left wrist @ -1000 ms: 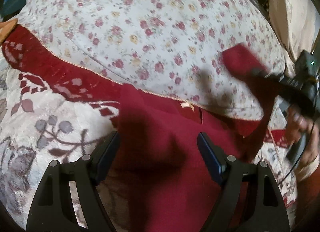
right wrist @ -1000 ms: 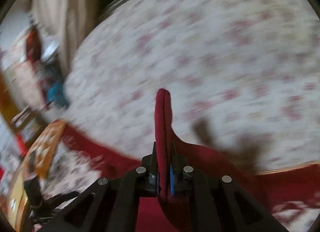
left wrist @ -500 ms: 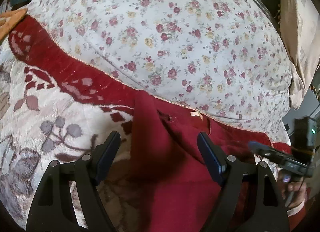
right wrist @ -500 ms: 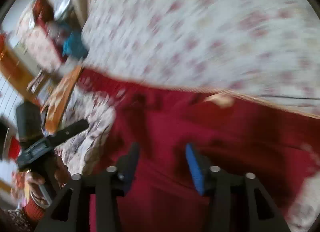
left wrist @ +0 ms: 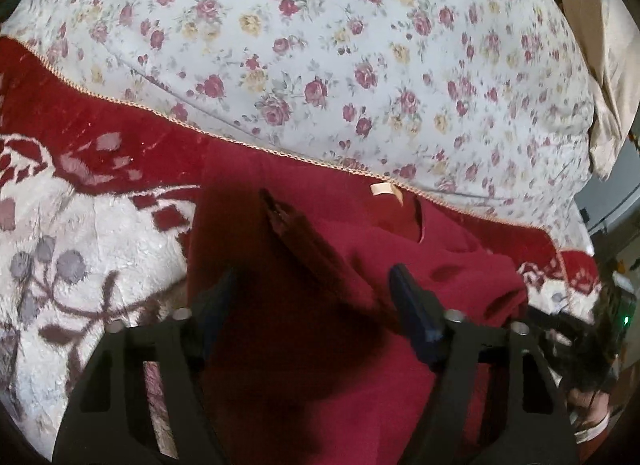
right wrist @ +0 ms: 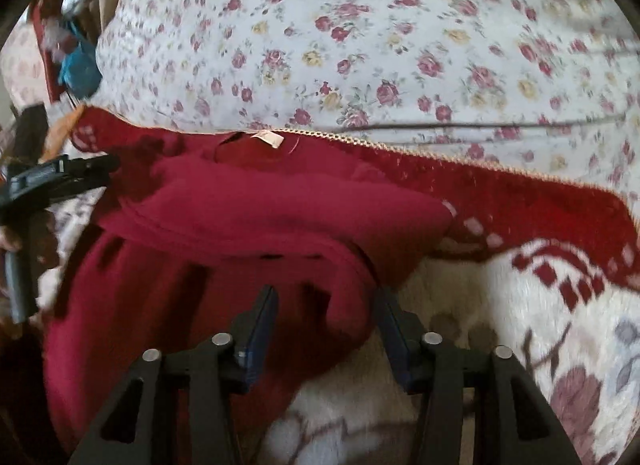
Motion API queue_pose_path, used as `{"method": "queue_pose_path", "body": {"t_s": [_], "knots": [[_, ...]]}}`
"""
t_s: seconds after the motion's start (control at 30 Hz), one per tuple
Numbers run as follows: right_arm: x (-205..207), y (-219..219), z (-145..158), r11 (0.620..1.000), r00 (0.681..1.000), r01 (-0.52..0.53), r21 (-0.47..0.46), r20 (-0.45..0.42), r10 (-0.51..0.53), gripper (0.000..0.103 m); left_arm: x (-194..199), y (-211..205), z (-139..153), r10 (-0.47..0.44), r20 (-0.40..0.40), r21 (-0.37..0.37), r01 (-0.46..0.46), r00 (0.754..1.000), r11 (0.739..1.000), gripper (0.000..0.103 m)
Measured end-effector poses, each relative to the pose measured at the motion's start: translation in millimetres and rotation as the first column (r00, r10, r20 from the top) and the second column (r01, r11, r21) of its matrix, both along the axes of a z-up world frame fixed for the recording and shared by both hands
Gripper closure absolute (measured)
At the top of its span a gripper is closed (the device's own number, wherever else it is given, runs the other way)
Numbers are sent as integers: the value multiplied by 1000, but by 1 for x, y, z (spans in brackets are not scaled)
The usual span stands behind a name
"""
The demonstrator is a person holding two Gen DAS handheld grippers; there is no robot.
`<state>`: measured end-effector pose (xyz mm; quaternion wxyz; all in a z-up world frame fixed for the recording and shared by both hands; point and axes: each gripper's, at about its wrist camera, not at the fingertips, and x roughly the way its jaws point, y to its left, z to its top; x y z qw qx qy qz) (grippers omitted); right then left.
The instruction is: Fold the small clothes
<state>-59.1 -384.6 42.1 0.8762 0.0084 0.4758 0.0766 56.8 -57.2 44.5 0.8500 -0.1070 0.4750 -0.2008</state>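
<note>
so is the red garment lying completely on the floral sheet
No, the red garment lies mostly on the red-and-white blanket, its collar near the floral sheet.

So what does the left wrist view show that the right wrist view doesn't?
Only left wrist: a beige curtain at far right and the garment's dark folded ridge. Only right wrist: blue and silver clutter at far left and a folded sleeve lying across the garment. Both: the red garment, its neck label, the floral sheet and the patterned blanket.

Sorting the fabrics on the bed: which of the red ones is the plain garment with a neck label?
The plain dark red garment lying nearest both grippers; a small pale label sits at its neckline. The red blanket beneath has white patterning.
</note>
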Motion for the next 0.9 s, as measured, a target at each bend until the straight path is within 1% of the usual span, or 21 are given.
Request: {"method": "queue_pose_path", "body": {"t_s": [0.07, 0.1, 0.2, 0.27, 0.3, 0.37, 0.43, 0.47, 0.5, 0.53, 0.6, 0.63, 0.7, 0.73, 0.77, 0.8, 0.83, 0.9], "knots": [[8, 5, -3, 996, 1000, 21, -90, 10, -20, 97, -1, 1, 1, -9, 3, -3, 9, 1000, 1000, 45], [8, 3, -1, 994, 999, 32, -108, 16, -30, 98, -2, 3, 2, -10, 6, -7, 10, 1000, 1000, 45], [-8, -11, 21, 995, 998, 38, -87, 57, -33, 98, -4, 6, 6, -4, 10, -12, 4, 1000, 1000, 45], [-20, -17, 28, 997, 998, 35, -65, 61, -31, 98, -4, 9, 6, 10, 5, -18, -10, 1000, 1000, 46], [-25, -19, 26, 998, 999, 29, -53, 47, -27, 98, -4, 11, 6, 17, 4, -22, -17, 1000, 1000, 48], [-31, -12, 19, 998, 1000, 1, -59, 13, 0, 98, -5, 14, 6, 30, 2, -7, -30, 1000, 1000, 50], [-38, -1, 8, 994, 999, -47, -99, -32, 44, 98, -7, 20, 2, 50, -15, 19, -49, 999, 999, 50], [-41, 4, 4, 991, 997, -63, -116, -52, 57, 99, -8, 22, -1, 50, -28, 19, -50, 998, 999, 50], [-43, 6, 0, 988, 995, -79, -130, -71, 70, 103, -9, 23, -3, 50, -35, 16, -49, 998, 999, 50], [-46, 7, -4, 986, 993, -91, -139, -94, 78, 103, -11, 24, -4, 51, -41, 16, -50, 998, 999, 50], [-50, 0, -3, 989, 993, -71, -130, -98, 59, 103, -15, 25, -1, 50, -36, 16, -49, 998, 999, 50], [-51, -9, 6, 995, 998, -31, -92, -61, 25, 103, -17, 26, 2, 51, -30, 11, -51, 998, 999, 50], [-48, -26, 24, 999, 999, 48, 3, -7, -48, 94, -20, 29, 10, 64, -12, -13, -64, 998, 998, 50], [-42, -36, 31, 994, 995, 94, 61, 6, -95, 66, -20, 31, 13, 73, -2, -23, -73, 997, 997, 50], [-36, -42, 35, 987, 991, 128, 94, 14, -130, 29, -21, 34, 16, 85, 10, -33, -85, 996, 996, 50], [-26, -46, 36, 978, 985, 163, 126, 25, -168, 18, -20, 35, 17, 91, 16, -36, -90, 996, 995, 50], [-16, -47, 33, 973, 982, 183, 140, 22, -188, 15, -19, 36, 17, 93, 17, -35, -92, 996, 995, 50], [9, -48, 18, 962, 975, 223, 158, -31, -221, 15, -17, 34, 13, 89, 6, -14, -89, 996, 996, 50]]}}
